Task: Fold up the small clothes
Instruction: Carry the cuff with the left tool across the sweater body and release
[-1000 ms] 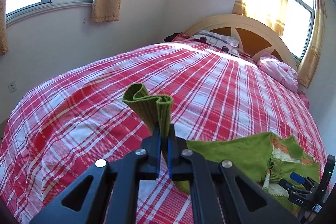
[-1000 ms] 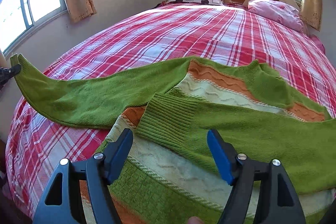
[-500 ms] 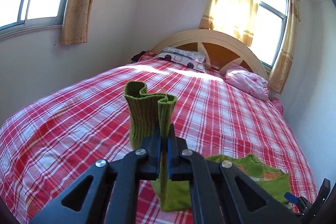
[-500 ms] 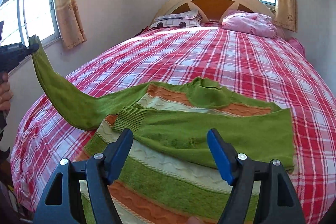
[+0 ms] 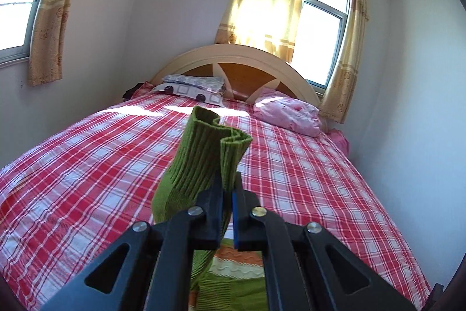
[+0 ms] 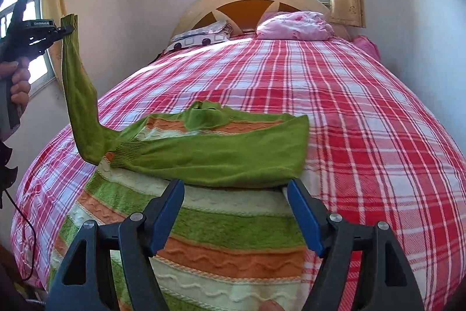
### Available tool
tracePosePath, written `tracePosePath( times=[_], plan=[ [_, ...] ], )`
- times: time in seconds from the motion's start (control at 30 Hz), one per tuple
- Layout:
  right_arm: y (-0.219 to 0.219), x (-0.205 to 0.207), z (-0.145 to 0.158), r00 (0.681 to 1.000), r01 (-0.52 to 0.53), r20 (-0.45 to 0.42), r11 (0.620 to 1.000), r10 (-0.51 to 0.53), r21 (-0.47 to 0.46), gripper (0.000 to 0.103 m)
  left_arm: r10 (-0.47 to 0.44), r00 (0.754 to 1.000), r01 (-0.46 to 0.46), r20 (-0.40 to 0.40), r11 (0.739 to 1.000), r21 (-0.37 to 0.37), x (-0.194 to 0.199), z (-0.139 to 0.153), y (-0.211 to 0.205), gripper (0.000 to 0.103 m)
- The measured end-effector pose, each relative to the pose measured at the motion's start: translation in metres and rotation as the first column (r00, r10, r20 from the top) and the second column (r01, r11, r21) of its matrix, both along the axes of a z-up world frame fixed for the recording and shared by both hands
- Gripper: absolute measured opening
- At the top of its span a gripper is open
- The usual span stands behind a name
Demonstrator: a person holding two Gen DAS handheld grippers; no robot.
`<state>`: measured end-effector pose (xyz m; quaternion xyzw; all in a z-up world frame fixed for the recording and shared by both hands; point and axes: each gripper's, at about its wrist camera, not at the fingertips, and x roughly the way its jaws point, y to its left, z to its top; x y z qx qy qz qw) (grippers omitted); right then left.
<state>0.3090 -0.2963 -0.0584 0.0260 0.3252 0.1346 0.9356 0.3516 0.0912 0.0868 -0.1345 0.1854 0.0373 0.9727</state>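
A small green, orange and cream striped sweater [image 6: 221,226] lies flat at the near end of the bed. One green sleeve [image 6: 221,153] is folded across its chest. My left gripper [image 5: 228,188] is shut on the ribbed cuff [image 5: 209,153] of the other sleeve. In the right wrist view the left gripper [image 6: 65,29] holds that sleeve [image 6: 78,95] high above the sweater's left side. My right gripper [image 6: 236,212] is open and empty, hovering over the sweater's lower half.
The bed has a red plaid sheet [image 6: 349,112] and a rounded wooden headboard [image 5: 241,63]. A pink pillow [image 6: 294,25] and a patterned pillow [image 5: 192,86] lie at its far end. Walls stand close on both sides, with curtained windows [image 5: 317,40].
My left gripper has lifted the sleeve cuff higher, so the sleeve now hangs steeply above the sweater. My right gripper has drawn back towards the hem and stayed open.
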Motion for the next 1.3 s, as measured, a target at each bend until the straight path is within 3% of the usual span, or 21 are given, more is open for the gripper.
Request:
tracePosePath(
  times=[0.3,0.5,0.87,1.03,1.13,1.17,1.23,1.3],
  plan=[
    [-0.047,-0.025,-0.023,0.996,0.078,-0.041,0.996,-0.076,0.038,0.074,-0.128,0.992,0.128,-0.016,0.992,-0.018,0.035,-0.010,-0.082,0.005],
    [-0.060,-0.031,-0.047,0.992,0.095,-0.085,0.994,-0.089,0.063,0.074,-0.176,0.983,0.177,-0.043,0.984,0.029,0.048,-0.040,-0.145,0.005],
    [-0.063,-0.030,-0.059,0.991,0.102,-0.094,0.991,-0.093,0.092,0.074,-0.258,0.942,0.286,-0.215,0.952,0.111,0.077,-0.122,-0.245,0.005],
    [-0.068,-0.027,-0.063,0.990,0.111,-0.098,0.989,-0.102,0.098,0.074,-0.264,0.930,0.313,-0.255,0.934,0.172,0.081,-0.143,-0.265,0.005],
    [-0.072,-0.026,-0.066,0.989,0.123,-0.101,0.987,-0.112,0.107,0.074,-0.289,0.910,0.354,-0.299,0.916,0.192,0.082,-0.156,-0.277,0.006],
    [-0.073,-0.026,-0.067,0.988,0.126,-0.100,0.986,-0.115,0.109,0.074,-0.298,0.899,0.371,-0.320,0.907,0.199,0.081,-0.160,-0.281,0.010],
    [-0.076,-0.026,-0.067,0.988,0.129,-0.093,0.985,-0.119,0.112,0.074,-0.322,0.877,0.409,-0.356,0.889,0.203,0.078,-0.165,-0.283,0.026],
    [-0.080,-0.026,-0.067,0.988,0.136,-0.092,0.982,-0.125,0.131,0.074,-0.381,0.860,0.457,-0.340,0.871,0.179,0.063,-0.157,-0.276,0.051]
  ],
)
